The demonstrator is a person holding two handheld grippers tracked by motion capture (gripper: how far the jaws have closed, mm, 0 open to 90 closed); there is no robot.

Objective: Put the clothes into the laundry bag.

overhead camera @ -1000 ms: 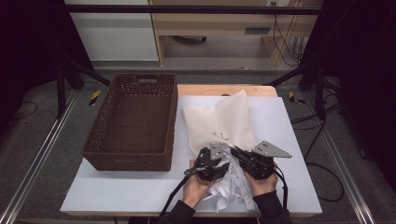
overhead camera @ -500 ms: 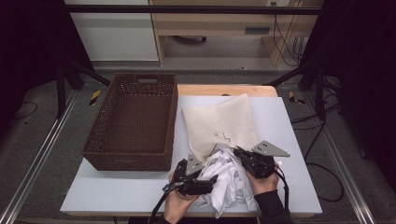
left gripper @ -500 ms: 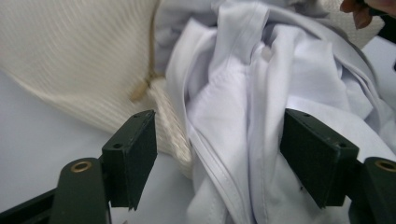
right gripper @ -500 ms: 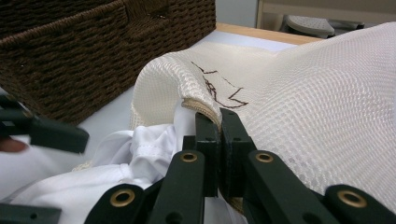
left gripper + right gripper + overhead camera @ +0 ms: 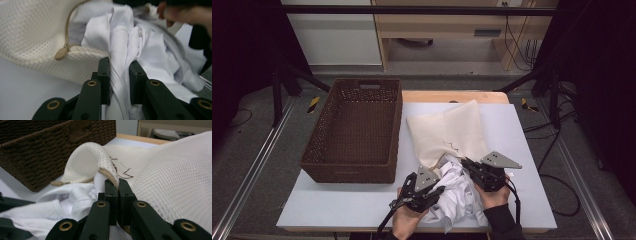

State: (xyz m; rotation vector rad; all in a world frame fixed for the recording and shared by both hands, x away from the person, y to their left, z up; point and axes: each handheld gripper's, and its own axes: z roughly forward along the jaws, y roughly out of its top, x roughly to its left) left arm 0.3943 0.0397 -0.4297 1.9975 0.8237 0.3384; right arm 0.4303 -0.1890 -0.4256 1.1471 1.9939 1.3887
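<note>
Nearest to the person, at the front edge of the desk [image 5: 337, 210], lies the crumpled white garment [image 5: 457, 192]. The left tool [image 5: 432, 191] comes at it from the left. Its jaws have just been closing, and in the left gripper view they now pinch a thick fold of the white cloth between them. Just beyond the garment, the right tool [image 5: 466, 163] has its jaws pressed together on the zipper rim of the mesh laundry bag [image 5: 447, 132]. In the right gripper view this rim is lifted into a small arch, so the mouth stands open above the garment.

I judge that the step in hand is to stuff the garment into the bag: one tool keeps the mouth open and the other feeds cloth in. Part of the white cloth already lies under the lifted rim, but most of it is outside. The next move calls for pushing the pinched fold forward under the arch and deep into the bag, while the right tool keeps the rim up and does not let it sag.

The bag lies flat in the middle of the desk. Its long axis runs away from the person and its mouth points toward the front edge. Left of it, apart from it, stands the brown wicker basket [image 5: 354, 130].
</note>
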